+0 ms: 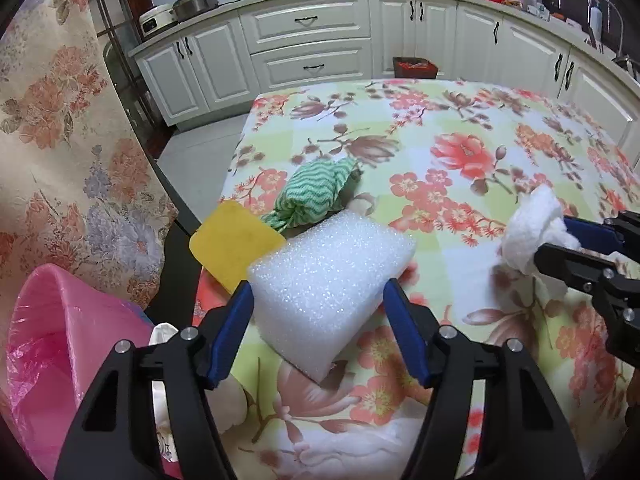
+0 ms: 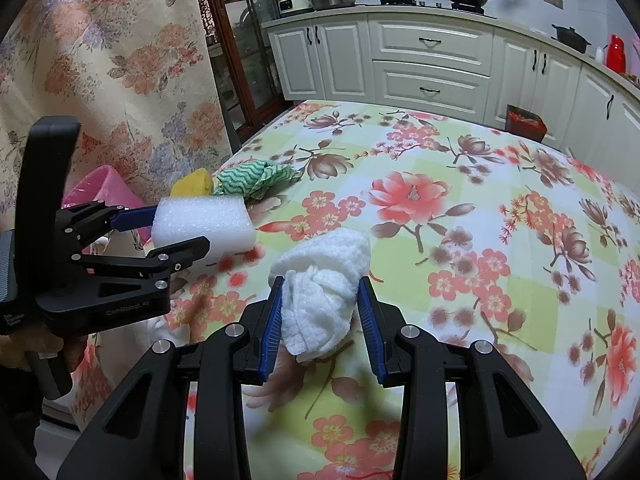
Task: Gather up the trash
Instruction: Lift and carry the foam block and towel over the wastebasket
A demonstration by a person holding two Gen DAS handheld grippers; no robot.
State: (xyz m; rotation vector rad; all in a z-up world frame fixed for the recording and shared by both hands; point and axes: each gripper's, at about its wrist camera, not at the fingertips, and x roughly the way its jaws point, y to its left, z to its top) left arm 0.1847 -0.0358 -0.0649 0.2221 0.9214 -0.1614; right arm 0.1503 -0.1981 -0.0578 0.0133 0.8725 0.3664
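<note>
My left gripper is shut on a white foam block, held just above the flowered table near its left edge; the block also shows in the right wrist view. My right gripper is shut on a crumpled white tissue wad, lifted above the tablecloth; the wad also shows in the left wrist view. A green-and-white zigzag cloth and a yellow sponge lie on the table's left edge. A pink-lined trash bin stands on the floor left of the table.
The table wears a flowered cloth. A floral curtain hangs at left behind the bin. White kitchen cabinets with pots run along the back. A small red-filled bin stands beyond the table's far edge.
</note>
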